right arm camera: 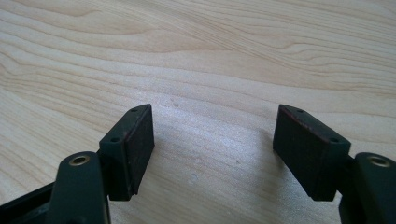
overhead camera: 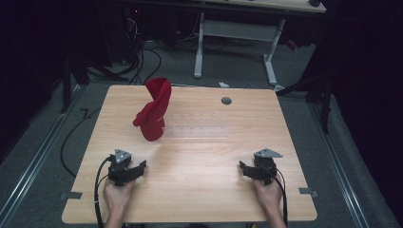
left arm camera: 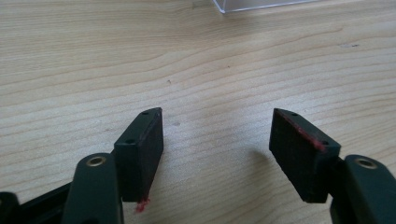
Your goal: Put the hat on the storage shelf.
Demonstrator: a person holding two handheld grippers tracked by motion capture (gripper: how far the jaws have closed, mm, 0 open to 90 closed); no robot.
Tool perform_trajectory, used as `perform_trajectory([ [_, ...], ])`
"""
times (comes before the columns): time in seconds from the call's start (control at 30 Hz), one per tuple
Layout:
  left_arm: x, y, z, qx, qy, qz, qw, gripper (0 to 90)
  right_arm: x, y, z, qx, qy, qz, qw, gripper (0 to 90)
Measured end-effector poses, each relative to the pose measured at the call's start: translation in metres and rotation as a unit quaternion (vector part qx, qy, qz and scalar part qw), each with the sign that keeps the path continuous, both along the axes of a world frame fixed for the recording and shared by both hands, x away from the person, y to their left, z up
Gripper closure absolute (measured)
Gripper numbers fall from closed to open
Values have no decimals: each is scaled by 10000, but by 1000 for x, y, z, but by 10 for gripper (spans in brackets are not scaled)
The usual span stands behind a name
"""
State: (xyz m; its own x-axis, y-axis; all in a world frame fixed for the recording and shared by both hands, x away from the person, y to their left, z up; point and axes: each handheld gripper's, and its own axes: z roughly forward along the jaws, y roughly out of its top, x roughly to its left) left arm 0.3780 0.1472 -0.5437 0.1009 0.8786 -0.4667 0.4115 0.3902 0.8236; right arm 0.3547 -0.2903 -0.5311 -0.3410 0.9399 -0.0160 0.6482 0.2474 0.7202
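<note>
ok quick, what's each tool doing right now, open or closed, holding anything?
Left tool: open, nothing between its jaws, low over the table.
Right tool: open, empty, also low over the table.

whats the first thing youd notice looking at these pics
The red cloth stands out first: it rises in a twisted, upright heap on the far left part of the pale wooden table. Next come the two black tongs at the near edge, the left tongs and the right tongs, each held in a hand, open, with nothing between the pads. A small grey round spot sits on the table's far side, to the right of the cloth.
</note>
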Motion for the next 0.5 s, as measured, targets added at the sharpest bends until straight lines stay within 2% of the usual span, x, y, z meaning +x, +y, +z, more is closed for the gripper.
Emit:
perform_trajectory([
  [0.23,-1,-6,-3,383,-42,-76,9992,344,0,0,0,-2,-2,3,10000,294],
  [0.43,-1,-7,-3,384,-25,-108,9992,317,0,0,0,-1,-1,4,10000,294],
  [0.5,-1,-8,-3,399,-25,-27,9992,314,0,0,0,-1,-1,5,10000,293],
])
